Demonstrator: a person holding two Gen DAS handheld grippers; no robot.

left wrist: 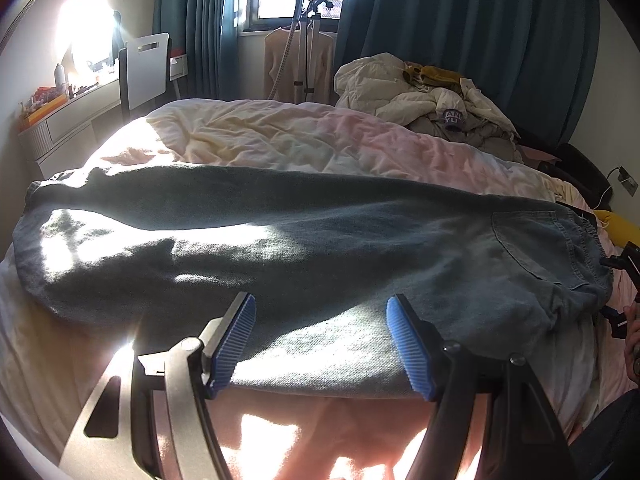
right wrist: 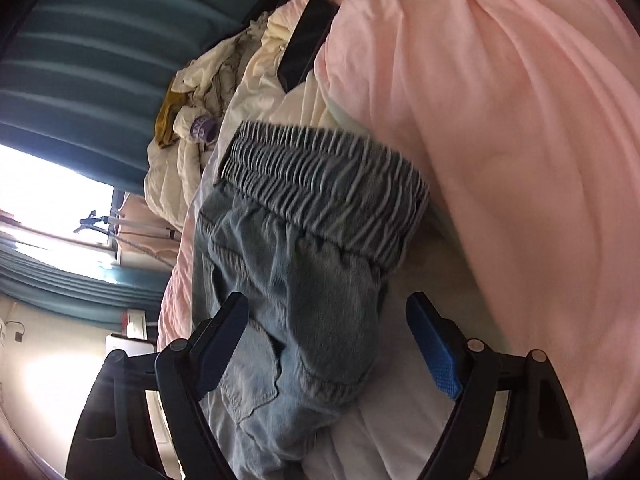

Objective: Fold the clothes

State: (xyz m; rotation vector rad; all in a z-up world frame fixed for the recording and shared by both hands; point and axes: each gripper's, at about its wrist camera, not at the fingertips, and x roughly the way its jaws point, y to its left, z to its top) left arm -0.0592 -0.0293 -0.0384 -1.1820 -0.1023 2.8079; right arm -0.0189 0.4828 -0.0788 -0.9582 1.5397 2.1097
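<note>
**Jeans laid out on the bed, both claws wide and empty**

The jeans [left wrist: 304, 240] lie stretched lengthwise across the bed [left wrist: 280, 132], legs stacked one on the other, hems toward the sunlit end and the gathered waistband [right wrist: 320, 168] toward the pink pillow [right wrist: 500, 140]. A back pocket [left wrist: 536, 244] faces up near the waist.

The left claw [left wrist: 320, 344] hovers over the near edge of the legs, about mid-length, its blue pads [left wrist: 236, 340] spread wide with denim lying under the gap but nothing pinched. The right claw [right wrist: 328, 344] sits at the waist end, tilted on its side, its jaws also well apart; the seat of the jeans bulges up between them, yet the pads do not press on the cloth. It holds nothing.

Beyond the jeans, a rumpled pale quilt [left wrist: 260, 136] covers the bed, with a heap of unsorted clothes [left wrist: 428, 92] at the far corner. A dark phone [right wrist: 308, 40] rests on the bedding just past the waistband.

Risks, as I judge them: the seat is bunched, so a pinch there may catch only the top layer and pull the legs out of line when lifted. A bite set too deep could also pick up the sheet beneath. The soft, uneven quilt may let the fold slump. If the two claws lift unevenly, the long legs could twist or slide off the near edge.
</note>
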